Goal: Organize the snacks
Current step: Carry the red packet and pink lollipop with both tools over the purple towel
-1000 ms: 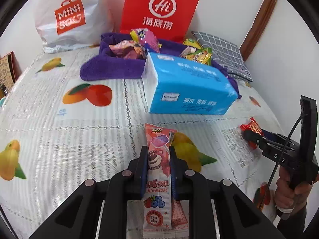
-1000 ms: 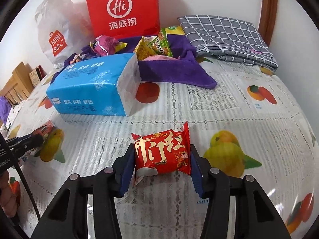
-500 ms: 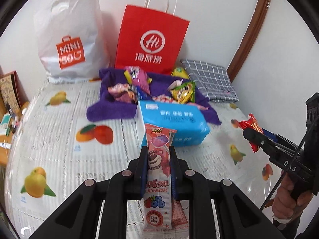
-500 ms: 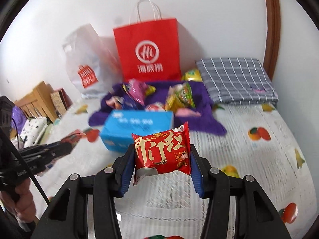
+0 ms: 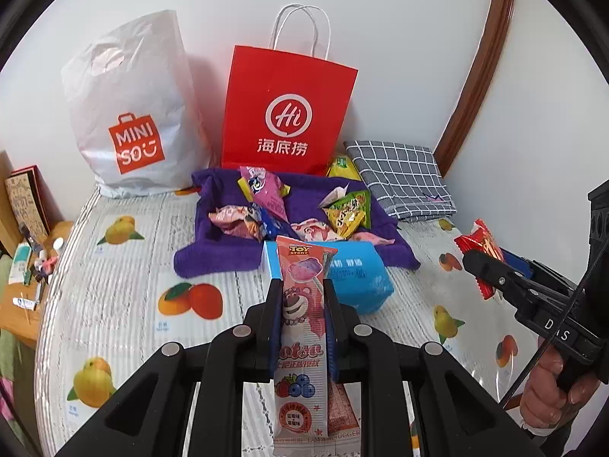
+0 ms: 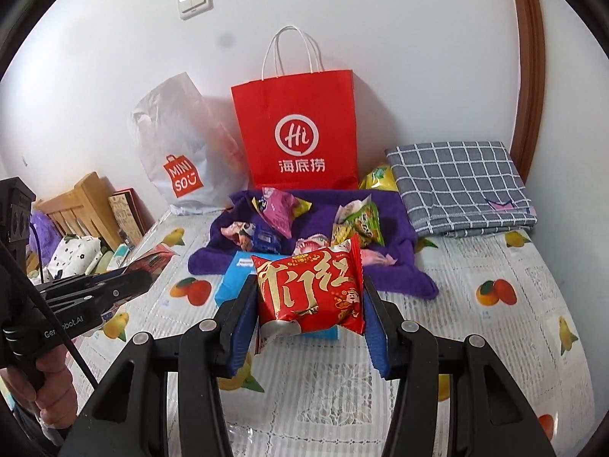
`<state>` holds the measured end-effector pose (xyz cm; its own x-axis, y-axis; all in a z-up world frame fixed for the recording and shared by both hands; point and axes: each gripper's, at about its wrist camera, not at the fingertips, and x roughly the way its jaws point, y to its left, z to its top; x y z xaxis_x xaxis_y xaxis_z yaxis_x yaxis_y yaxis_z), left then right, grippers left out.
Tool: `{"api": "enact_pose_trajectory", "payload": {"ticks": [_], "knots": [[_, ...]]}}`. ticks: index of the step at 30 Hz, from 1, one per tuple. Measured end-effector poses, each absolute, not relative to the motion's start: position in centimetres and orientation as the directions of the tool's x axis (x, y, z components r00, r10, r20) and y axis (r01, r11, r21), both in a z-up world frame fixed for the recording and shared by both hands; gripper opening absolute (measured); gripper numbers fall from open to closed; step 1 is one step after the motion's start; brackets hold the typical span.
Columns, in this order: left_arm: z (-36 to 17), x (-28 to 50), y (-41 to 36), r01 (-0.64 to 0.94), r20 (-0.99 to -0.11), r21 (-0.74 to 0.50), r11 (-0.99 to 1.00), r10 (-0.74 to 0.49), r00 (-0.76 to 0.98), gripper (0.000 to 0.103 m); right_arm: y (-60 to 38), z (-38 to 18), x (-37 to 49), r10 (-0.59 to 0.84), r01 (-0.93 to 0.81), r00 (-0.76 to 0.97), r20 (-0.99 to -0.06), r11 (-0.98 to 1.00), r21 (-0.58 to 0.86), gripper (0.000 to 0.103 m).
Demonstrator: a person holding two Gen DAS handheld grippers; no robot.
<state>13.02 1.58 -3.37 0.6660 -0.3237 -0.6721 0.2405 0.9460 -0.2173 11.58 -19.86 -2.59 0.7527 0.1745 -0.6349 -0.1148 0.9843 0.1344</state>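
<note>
My left gripper (image 5: 302, 289) is shut on a long pink Toy Story snack packet (image 5: 302, 327), held above the table. My right gripper (image 6: 309, 293) is shut on a red snack bag with gold writing (image 6: 310, 293); it also shows in the left wrist view (image 5: 480, 245). Both are held high, in front of a blue tissue pack (image 5: 361, 278). Behind it a purple towel (image 5: 224, 255) holds several loose snack packets (image 5: 266, 194). The towel also shows in the right wrist view (image 6: 396, 266).
A red paper bag (image 5: 289, 114) and a white Miniso plastic bag (image 5: 133, 114) stand against the back wall. A folded grey checked cloth (image 5: 403, 179) lies at the back right. The table has a fruit-print cover (image 5: 125, 304). A wooden shelf (image 6: 76, 205) with clutter is on the left.
Both grippers have risen and pulled back from the table with their packets still held. The tissue pack and towel now look smaller and farther away.
</note>
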Motion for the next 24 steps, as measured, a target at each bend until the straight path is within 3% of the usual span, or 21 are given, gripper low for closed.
{"api": "enact_pose_trajectory", "payload": {"ticks": [24], "knots": [[-1.8, 20.5, -0.7, 0.248, -0.696, -0.169, 0.954, -0.294, 0.655, 0.018, -22.1, -2.6, 20.2, 0.191, -0.110, 0.748, -0.635, 0.980, 0.166, 0.050]]}}
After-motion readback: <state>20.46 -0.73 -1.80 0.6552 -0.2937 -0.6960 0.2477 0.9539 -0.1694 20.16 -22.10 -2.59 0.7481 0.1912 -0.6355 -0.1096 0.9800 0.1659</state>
